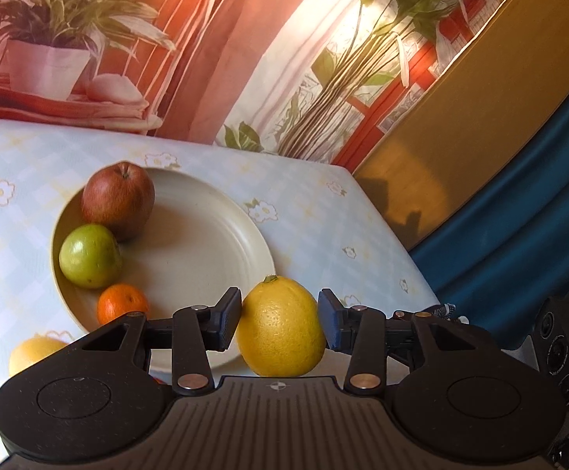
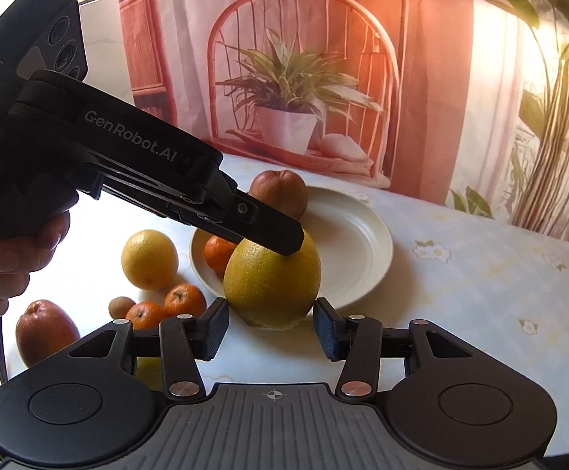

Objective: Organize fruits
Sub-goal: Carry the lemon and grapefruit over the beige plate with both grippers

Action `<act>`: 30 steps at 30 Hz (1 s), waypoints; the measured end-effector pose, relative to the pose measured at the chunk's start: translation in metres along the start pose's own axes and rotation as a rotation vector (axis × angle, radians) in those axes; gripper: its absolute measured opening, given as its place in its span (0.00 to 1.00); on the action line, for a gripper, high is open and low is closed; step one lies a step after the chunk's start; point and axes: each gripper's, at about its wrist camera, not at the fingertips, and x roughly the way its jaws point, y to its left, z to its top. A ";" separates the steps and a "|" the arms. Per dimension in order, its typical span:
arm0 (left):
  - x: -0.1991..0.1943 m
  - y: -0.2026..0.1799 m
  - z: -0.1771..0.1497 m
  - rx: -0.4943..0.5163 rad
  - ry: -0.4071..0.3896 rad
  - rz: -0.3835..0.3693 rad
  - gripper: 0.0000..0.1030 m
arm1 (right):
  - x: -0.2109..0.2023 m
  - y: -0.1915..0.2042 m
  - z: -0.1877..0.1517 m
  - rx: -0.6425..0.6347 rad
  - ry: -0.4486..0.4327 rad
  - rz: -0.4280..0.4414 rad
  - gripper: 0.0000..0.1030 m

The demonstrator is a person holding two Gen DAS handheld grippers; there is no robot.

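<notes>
A yellow lemon [image 1: 280, 327] [image 2: 272, 282] sits between the pads of both grippers. My left gripper [image 1: 279, 305] is shut on its sides; in the right wrist view it reaches in from the left, with a fingertip [image 2: 290, 241] on top of the fruit. My right gripper [image 2: 270, 313] presses the lemon's lower sides. Just behind is a cream plate [image 1: 206, 243] [image 2: 355, 243] holding a red apple [image 1: 118, 199] [image 2: 280, 192], a green apple [image 1: 90, 256] and a mandarin [image 1: 122, 307] [image 2: 218, 252]. I cannot tell whether the lemon rests on the table.
Loose on the flowered tablecloth, left of the plate, lie a yellow citrus [image 2: 149, 258], two mandarins [image 2: 184, 299], a kiwi [image 2: 120, 305] and a red apple [image 2: 45, 331]. A hand [image 2: 6, 250] holds the left gripper. The table's edge [image 1: 386, 219] runs on the right.
</notes>
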 end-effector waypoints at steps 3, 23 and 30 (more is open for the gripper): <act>0.007 0.003 0.020 0.007 -0.007 0.021 0.44 | 0.014 -0.008 0.018 -0.023 -0.005 -0.007 0.43; 0.063 0.056 0.060 -0.134 0.034 0.112 0.42 | 0.115 -0.043 0.042 -0.014 0.082 0.017 0.43; 0.050 0.060 0.067 -0.174 -0.022 0.086 0.42 | 0.121 -0.050 0.049 0.016 0.060 0.003 0.42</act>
